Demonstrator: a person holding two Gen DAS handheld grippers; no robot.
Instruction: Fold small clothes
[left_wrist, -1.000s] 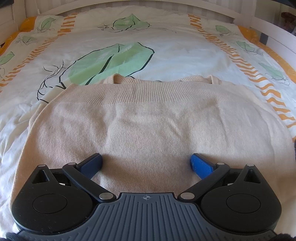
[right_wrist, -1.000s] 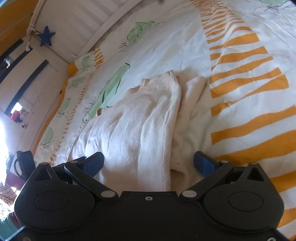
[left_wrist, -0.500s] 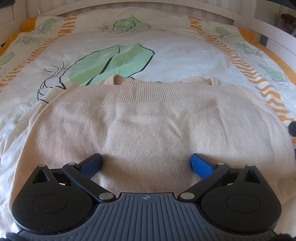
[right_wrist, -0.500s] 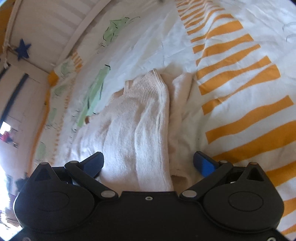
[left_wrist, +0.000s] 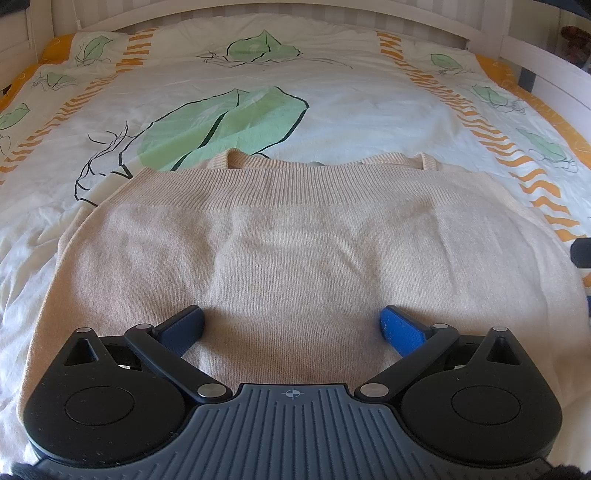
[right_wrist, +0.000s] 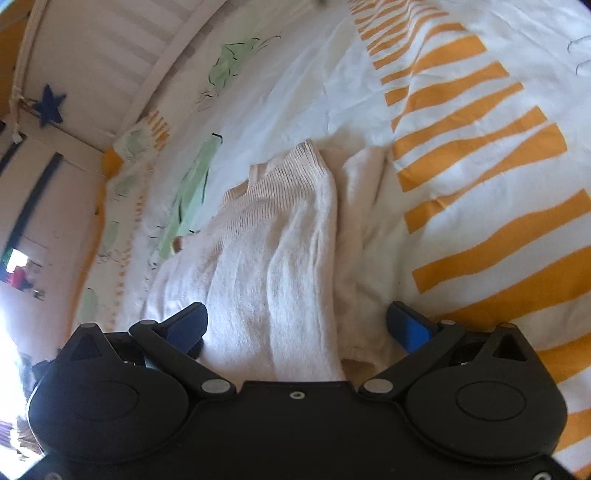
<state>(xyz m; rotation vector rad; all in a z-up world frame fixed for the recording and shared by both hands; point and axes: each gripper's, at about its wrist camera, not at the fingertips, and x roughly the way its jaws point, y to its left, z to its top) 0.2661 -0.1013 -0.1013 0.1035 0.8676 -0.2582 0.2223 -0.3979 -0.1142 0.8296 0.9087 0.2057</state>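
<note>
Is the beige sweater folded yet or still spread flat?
Folded at least once: the sweater has its ribbed hem lying up by the neckline, and the right wrist view shows stacked layers. Further folds cannot be told.

No readable text, label, brand or number anywhere in either wrist view.
</note>
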